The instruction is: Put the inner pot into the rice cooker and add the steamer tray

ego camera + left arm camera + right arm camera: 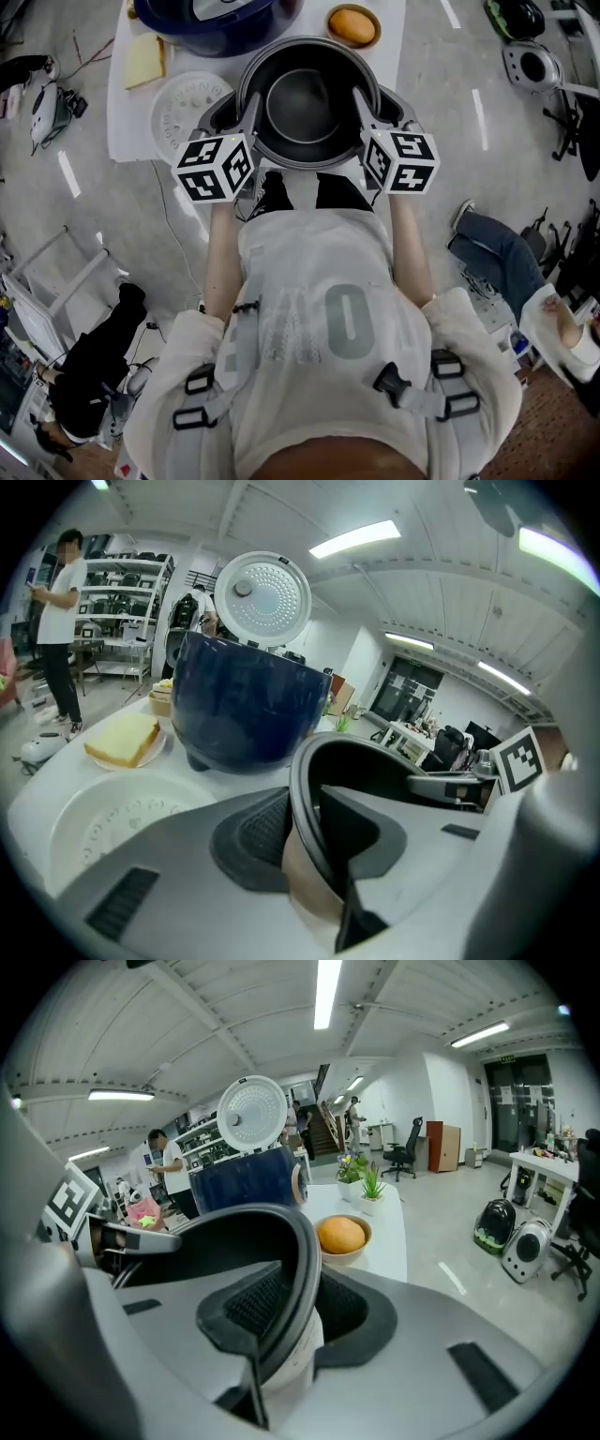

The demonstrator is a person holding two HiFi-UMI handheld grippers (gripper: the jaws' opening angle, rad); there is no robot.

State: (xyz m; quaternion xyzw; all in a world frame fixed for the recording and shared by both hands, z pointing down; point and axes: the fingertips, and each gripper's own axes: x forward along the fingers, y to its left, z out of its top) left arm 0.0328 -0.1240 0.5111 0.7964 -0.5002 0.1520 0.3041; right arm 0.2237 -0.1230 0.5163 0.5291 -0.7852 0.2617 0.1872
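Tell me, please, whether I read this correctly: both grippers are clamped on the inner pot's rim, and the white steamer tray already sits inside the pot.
Not quite: the steamer tray lies on the table beside the inner pot, not inside it, as the head view shows. The left gripper and right gripper are indeed clamped on the pot's rim.

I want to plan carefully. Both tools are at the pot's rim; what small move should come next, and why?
Probably lift the inner pot straight up: the left tool and right tool each clamp its rim on opposite sides, and the rice cooker stands open beyond it.
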